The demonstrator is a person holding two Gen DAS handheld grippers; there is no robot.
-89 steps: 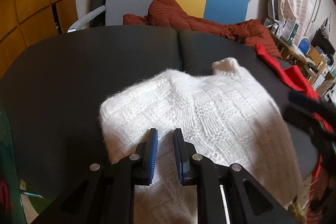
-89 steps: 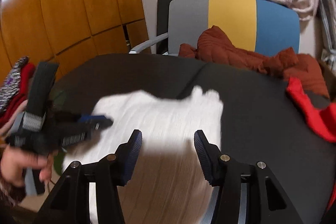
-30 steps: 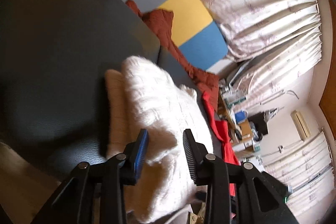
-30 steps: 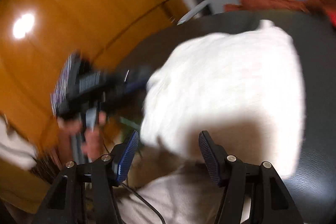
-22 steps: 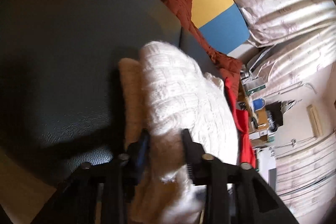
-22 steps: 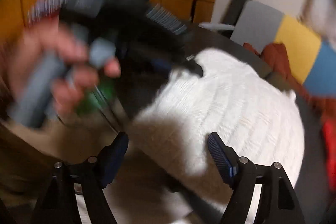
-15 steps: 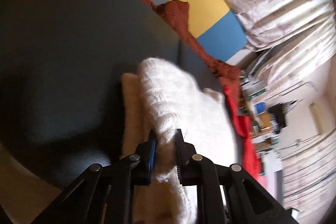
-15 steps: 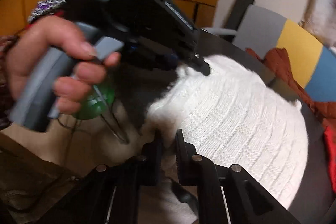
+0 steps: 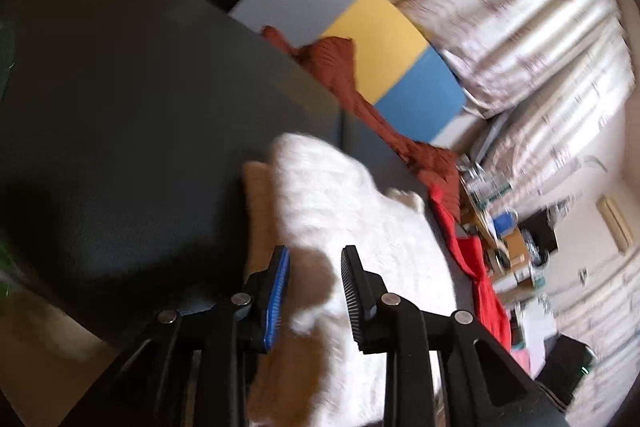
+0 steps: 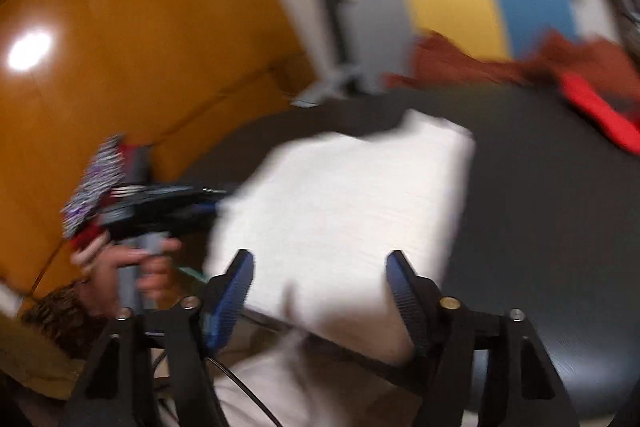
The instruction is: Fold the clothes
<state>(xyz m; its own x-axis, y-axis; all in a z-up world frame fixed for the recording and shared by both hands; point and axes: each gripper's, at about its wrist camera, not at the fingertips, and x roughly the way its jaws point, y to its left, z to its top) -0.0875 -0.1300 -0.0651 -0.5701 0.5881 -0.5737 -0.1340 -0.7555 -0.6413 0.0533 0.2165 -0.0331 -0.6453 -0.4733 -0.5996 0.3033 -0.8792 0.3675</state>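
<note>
Both grippers, left (image 9: 314, 289) and right (image 10: 320, 291), gape, gripping nothing; the sweater (image 10: 352, 203) overhangs the tabletop's (image 10: 560, 227) near edge and could slide off.

1. Right wrist view smeared by motion: knit of the white sweater (image 10: 352, 211) unreadable.
2. Near end of the sweater cut off by the bottom edge.
3. Shelf clutter (image 9: 504, 227) too blurred to identify.
</note>
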